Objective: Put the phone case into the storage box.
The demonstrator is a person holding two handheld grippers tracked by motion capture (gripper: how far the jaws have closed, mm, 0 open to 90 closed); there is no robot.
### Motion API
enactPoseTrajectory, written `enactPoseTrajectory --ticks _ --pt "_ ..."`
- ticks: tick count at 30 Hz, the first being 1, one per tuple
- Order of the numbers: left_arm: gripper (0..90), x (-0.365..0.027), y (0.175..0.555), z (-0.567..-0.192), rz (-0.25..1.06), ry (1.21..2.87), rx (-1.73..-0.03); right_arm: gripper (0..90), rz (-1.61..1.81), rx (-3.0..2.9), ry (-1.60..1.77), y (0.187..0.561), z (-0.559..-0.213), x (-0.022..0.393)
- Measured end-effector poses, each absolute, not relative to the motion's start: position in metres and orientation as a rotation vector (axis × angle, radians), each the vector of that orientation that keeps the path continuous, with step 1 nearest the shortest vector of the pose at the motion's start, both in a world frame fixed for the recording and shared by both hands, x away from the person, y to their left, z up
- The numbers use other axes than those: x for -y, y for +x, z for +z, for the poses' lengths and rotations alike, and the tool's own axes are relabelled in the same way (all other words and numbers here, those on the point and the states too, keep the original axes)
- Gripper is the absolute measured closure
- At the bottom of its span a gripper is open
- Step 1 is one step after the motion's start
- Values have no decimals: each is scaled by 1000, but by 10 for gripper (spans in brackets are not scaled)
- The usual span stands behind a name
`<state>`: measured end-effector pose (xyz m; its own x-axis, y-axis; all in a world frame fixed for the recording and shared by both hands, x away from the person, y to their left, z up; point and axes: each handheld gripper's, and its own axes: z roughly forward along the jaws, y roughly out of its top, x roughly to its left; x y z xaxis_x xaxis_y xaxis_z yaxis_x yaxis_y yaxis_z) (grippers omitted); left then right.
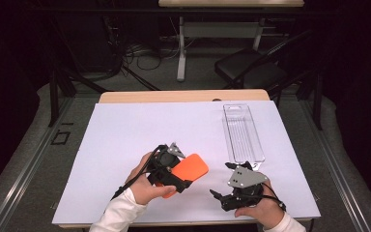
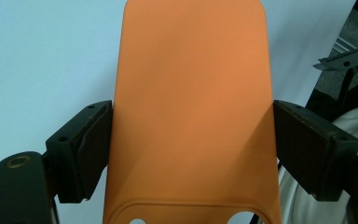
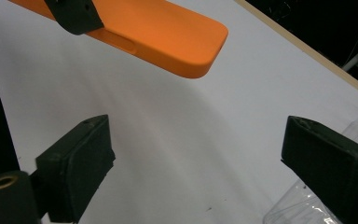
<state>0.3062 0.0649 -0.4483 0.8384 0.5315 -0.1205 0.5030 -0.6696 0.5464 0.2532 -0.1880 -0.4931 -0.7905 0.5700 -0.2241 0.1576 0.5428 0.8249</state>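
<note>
Clearly, the left gripper (image 2: 192,144) pinches an orange phone case (image 2: 192,107) by its two long edges, one pad on each side, and holds it above the white sheet (image 1: 125,140). Its camera cutout is at the gripper end. The right gripper (image 3: 200,172) has its jaws spread wide with nothing between them, near the case. Just beside it lies a clear plastic tray (image 1: 243,133) on the sheet.

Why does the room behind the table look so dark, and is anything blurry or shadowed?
High view: light falls on the white table sheet; the surroundings stay dim. Left gripper view: the orange phone case, between the jaws, is soft-focused, with a shadow across its lower right. Right gripper view: a faint shadow lies beneath the case.
</note>
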Motion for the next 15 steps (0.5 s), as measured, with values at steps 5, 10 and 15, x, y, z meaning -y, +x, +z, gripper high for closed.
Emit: enactPoseTrajectory --ticks 5,10,15 --pt "159 -67 305 -445 67 2430 -754 158 1125 -2297 551 257 -486 186" --pt "160 -68 304 -443 64 2430 -750 166 1121 -2287 534 260 -480 185" --pt "159 -70 304 -442 63 2430 -753 173 1092 -2288 500 261 -477 183"
